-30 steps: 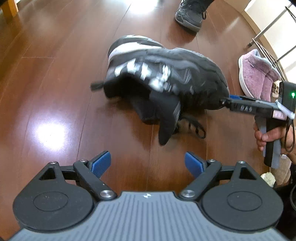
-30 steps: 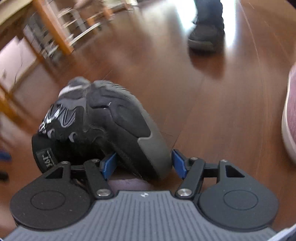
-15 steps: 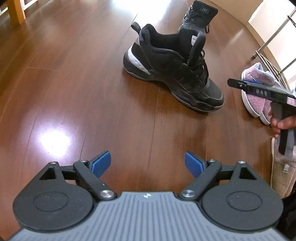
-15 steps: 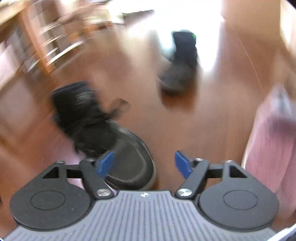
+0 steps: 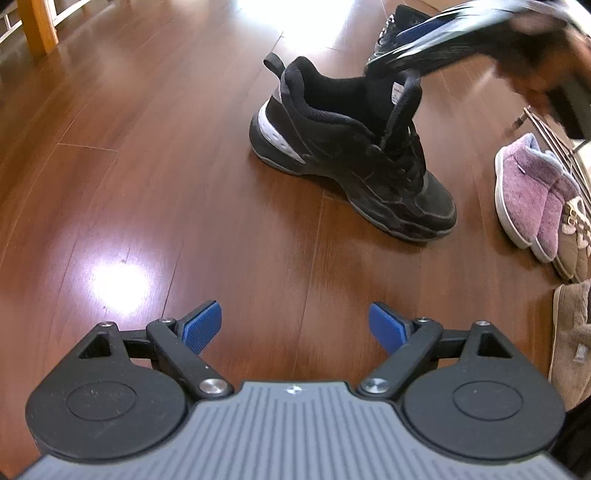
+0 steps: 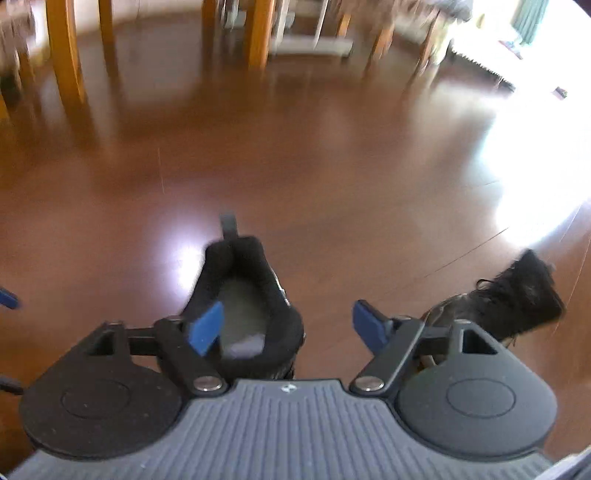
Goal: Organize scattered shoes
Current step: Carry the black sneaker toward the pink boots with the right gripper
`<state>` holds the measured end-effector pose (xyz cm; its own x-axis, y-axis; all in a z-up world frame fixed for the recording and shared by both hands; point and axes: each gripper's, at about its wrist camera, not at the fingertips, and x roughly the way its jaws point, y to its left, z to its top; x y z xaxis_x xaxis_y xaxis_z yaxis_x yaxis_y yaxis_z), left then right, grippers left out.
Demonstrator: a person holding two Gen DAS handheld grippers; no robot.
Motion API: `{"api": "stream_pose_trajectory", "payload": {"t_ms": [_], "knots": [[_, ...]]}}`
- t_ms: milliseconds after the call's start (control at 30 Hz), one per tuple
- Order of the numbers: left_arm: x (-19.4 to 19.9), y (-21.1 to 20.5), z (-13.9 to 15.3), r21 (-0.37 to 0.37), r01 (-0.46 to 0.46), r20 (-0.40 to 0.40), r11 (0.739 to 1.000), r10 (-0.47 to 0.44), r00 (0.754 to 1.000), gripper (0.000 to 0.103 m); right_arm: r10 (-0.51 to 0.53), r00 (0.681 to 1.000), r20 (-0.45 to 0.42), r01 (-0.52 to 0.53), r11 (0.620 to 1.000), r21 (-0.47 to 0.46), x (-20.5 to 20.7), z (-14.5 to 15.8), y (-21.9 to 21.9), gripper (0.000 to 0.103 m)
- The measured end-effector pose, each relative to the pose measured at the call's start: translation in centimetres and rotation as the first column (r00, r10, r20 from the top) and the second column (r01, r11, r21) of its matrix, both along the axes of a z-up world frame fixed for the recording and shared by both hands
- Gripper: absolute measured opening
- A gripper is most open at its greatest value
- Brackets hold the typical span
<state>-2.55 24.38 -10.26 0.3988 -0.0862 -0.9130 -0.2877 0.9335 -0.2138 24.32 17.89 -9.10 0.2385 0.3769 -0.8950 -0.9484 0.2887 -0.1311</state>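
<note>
A black sneaker point(image 5: 351, 158) stands upright on the wooden floor, toe pointing right, in the left wrist view. My left gripper point(image 5: 295, 325) hangs open over bare floor in front of it, holding nothing. My right gripper point(image 5: 461, 33) is a blur above the sneaker, in a person's hand. From the right wrist view I look down into the sneaker's collar point(image 6: 243, 295). The right gripper point(image 6: 288, 326) has its jaws closing, with the pads pressing on nothing. A second black shoe point(image 6: 517, 299) lies to the right, also seen as a second black shoe point(image 5: 391, 29) behind the first.
Pink slippers point(image 5: 524, 192), beige slippers point(image 5: 572, 229) and a tan slipper point(image 5: 569, 332) line the right side by a metal rack point(image 5: 546, 136). Wooden furniture legs point(image 6: 66, 51) stand at the far side, and one leg point(image 5: 37, 26) at the upper left.
The right gripper held the sneaker by its toe, tipped over; it set it upright, let go, then rose and swung over it. The left gripper drifted only slightly.
</note>
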Motion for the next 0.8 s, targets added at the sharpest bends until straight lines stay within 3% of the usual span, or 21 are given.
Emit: {"api": "stream_pose_trajectory", "payload": {"t_ms": [67, 100, 167, 200, 267, 400, 500, 600, 667, 767, 800], "knots": [[0.1, 0.3, 0.1, -0.001, -0.003, 0.004, 1.0, 0.003, 1.0, 0.089, -0.058, 0.994, -0.095, 0.044, 0.989, -0.139, 0.9, -2.1, 2.9, 0.074], [0.4, 0.6, 0.1, 0.006, 0.004, 0.002, 1.0, -0.004, 1.0, 0.089, -0.091, 0.987, -0.132, 0.064, 0.979, -0.193, 1.4, -3.2, 4.0, 0.067], [1.1, 1.2, 0.3, 0.023, 0.023, -0.003, 0.999, -0.023, 1.0, 0.089, -0.148, 0.982, -0.114, 0.108, 0.949, -0.295, 2.1, -5.9, 5.6, 0.032], [1.6, 1.6, 0.7, 0.04, 0.041, 0.0, 0.998, -0.041, 0.999, 0.089, -0.151, 0.982, -0.111, 0.111, 0.947, -0.302, 2.2, -6.4, 5.7, 0.024], [2.6, 2.4, 1.4, 0.071, 0.077, 0.008, 0.995, -0.078, 0.997, 0.089, -0.162, 0.98, -0.116, 0.123, 0.95, -0.287, 2.2, -7.5, 5.2, 0.022], [5.6, 3.4, 4.1, 0.103, 0.194, 0.044, 0.976, -0.199, 0.979, 0.089, -0.272, 0.946, -0.176, 0.244, 0.956, -0.165, 1.6, -5.6, 0.9, 0.019], [8.2, 2.7, 5.4, 0.105, 0.294, 0.055, 0.95, -0.301, 0.952, 0.089, -0.442, 0.862, -0.246, 0.434, 0.896, -0.089, 0.8, -3.6, -5.9, 0.018], [10.6, 1.0, 6.8, 0.088, 0.383, 0.073, 0.92, -0.39, 0.918, 0.089, -0.635, 0.677, -0.37, 0.67, 0.741, -0.045, -3.1, -1.2, -16.6, 0.018], [12.0, -0.7, 7.9, 0.069, 0.443, 0.09, 0.894, -0.448, 0.89, 0.089, -0.7, 0.602, -0.384, 0.745, 0.665, -0.044, -5.6, 0.0, -20.7, 0.018], [13.8, -5.1, 9.6, 0.048, 0.56, 0.117, 0.827, -0.562, 0.819, 0.089, -0.807, 0.467, -0.362, 0.841, 0.532, -0.1, -9.9, 1.7, -26.9, 0.018], [14.1, -6.5, 9.9, 0.048, 0.587, 0.127, 0.808, -0.588, 0.799, 0.089, -0.82, 0.45, -0.354, 0.85, 0.515, -0.113, -10.5, 1.7, -27.8, 0.018]]}}
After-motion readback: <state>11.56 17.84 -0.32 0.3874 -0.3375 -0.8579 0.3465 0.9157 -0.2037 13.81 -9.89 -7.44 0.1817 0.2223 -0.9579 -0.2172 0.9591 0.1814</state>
